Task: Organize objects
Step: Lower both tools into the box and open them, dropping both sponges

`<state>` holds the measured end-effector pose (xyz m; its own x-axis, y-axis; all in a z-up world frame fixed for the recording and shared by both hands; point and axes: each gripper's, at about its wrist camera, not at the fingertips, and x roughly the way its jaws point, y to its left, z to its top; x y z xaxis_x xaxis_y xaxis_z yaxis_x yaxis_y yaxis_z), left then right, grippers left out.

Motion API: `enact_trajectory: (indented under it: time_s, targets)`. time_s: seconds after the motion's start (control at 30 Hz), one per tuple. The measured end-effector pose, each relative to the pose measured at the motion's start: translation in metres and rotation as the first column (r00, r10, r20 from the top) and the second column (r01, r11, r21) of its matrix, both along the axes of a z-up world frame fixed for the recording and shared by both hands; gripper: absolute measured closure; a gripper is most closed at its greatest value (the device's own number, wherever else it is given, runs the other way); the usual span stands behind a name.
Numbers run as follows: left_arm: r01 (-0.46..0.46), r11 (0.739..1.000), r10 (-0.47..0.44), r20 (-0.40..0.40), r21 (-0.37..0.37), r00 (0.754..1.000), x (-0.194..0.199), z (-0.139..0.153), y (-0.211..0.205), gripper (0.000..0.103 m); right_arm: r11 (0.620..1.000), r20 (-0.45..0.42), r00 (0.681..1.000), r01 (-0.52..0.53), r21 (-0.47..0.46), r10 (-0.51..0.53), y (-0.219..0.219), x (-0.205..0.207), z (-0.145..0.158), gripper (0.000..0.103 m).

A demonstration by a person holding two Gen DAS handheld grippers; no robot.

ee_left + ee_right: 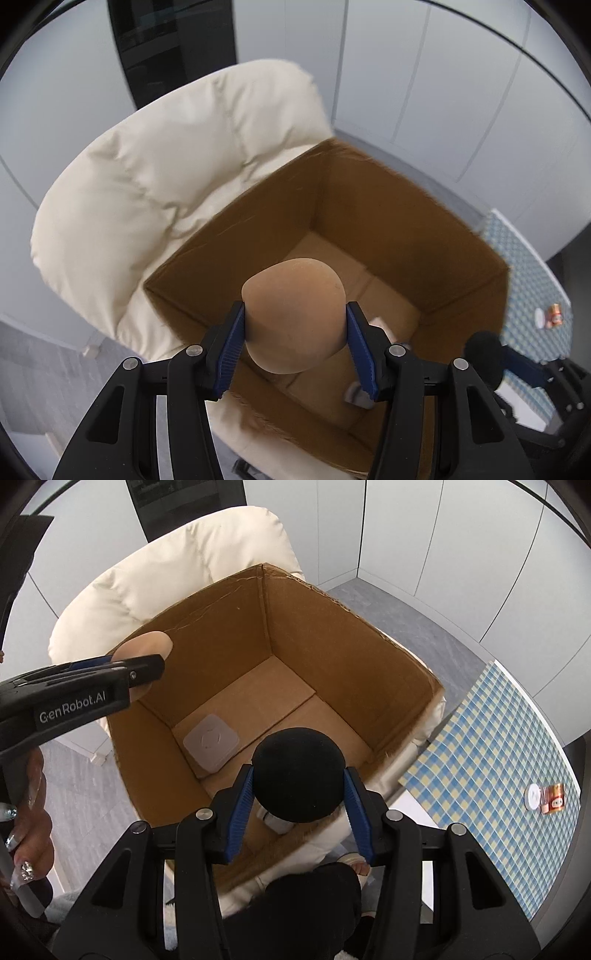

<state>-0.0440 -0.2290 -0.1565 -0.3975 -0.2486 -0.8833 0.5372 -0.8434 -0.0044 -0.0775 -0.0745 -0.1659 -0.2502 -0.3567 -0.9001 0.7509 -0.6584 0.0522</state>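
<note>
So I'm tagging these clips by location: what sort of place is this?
Probably a room in a home or a small office, not a workshop: a cream padded chair holding a cardboard box, a table with a blue checked cloth, plain white wall panels and grey flooring.

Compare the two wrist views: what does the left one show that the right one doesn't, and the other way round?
Only the left wrist view shows the tan sponge face-on, pinched between the left gripper pads. Only the right wrist view shows the white square pad on the box floor and a hand on the left gripper's handle. Both show the cardboard box on the cream chair, the black sponge clamped in the right gripper, and the checked tablecloth.
</note>
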Motion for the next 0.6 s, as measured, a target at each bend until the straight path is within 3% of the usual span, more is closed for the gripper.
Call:
enact_trajectory:
  time_s: [0.1, 0.37, 0.43, 0.5, 0.57, 0.6]
  targets:
    - [-0.029, 0.999, 0.029, 0.007, 0.037, 1.000, 0.004, -0.004, -0.010, 0.049, 1.000, 0.012, 1.000, -0.006, 0.008, 0.006, -0.010, -0.004, -0.006, 0.053]
    - [-0.006, 0.999, 0.006, 0.011, 0.037, 1.000, 0.003, -0.004, -0.007, 0.049, 1.000, 0.018, 1.000, -0.002, 0.018, 0.001, -0.025, -0.005, -0.012, 0.053]
    - [0.002, 0.999, -0.003, 0.006, 0.036, 1.000, 0.002, -0.003, -0.006, 0.042, 1.000, 0.022, 1.000, 0.003, 0.017, -0.004, -0.025, -0.005, -0.012, 0.051]
    - [0.001, 0.999, 0.000, -0.015, 0.051, 1.000, 0.004, 0.001, -0.005, 0.032, 1.000, 0.020, 1.000, 0.014, 0.010, -0.014, -0.023, -0.005, -0.011, 0.038]
    - [-0.005, 0.999, 0.006, -0.037, 0.049, 0.999, 0.006, 0.006, -0.003, 0.020, 0.999, 0.010, 0.999, 0.046, 0.009, -0.046, -0.022, -0.008, -0.010, 0.003]
    - [-0.002, 0.999, 0.003, -0.040, 0.032, 0.999, 0.006, 0.008, -0.001, 0.015, 0.998, -0.002, 0.998, 0.064, 0.002, -0.064, -0.021, -0.009, -0.008, 0.000]
